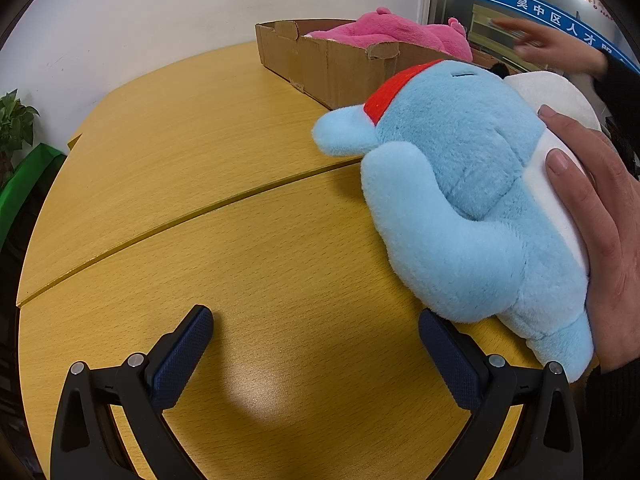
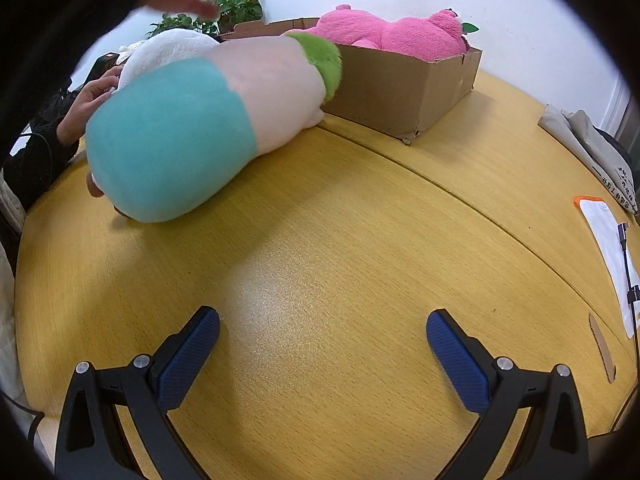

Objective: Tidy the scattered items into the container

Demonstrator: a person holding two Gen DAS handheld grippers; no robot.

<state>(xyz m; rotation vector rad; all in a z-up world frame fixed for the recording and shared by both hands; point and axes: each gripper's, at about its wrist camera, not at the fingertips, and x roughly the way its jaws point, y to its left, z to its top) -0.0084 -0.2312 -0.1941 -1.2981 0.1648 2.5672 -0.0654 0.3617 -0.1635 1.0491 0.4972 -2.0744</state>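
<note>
Left wrist view first: your cardboard box (image 1: 332, 68) sits at the far side of the wooden table (image 1: 240, 200), against the white wall (image 1: 160, 12). One pink plush (image 1: 384, 34) lies inside it, rising above the rim. Nothing else is visible in the box from either camera.

Just in front of the box, a blue plush (image 1: 460, 200) with a red band lies on the table, not in the container. A bare hand (image 1: 600, 232) presses on its white belly side. A second hand (image 1: 560, 44), blurred, is raised beyond the box.

From the right wrist view, a teal and pale pink plush (image 2: 200, 132) with a green end lies on the table, that end touching the box wall (image 2: 400, 92). A white plush (image 2: 168, 50) rests behind it. Green plants (image 2: 236, 4) stand beyond the box.

Your left gripper (image 1: 316, 340) hovers over bare table with its tongs spread wide and holding nothing; the right-hand pad sits close under the blue plush. Your right gripper (image 2: 324, 344) is likewise spread apart and empty, well short of the box.

A seam (image 2: 460, 196) runs across the table. To the right of the box lie folded fabric (image 2: 592, 148) and a white sheet (image 2: 612, 256).
</note>
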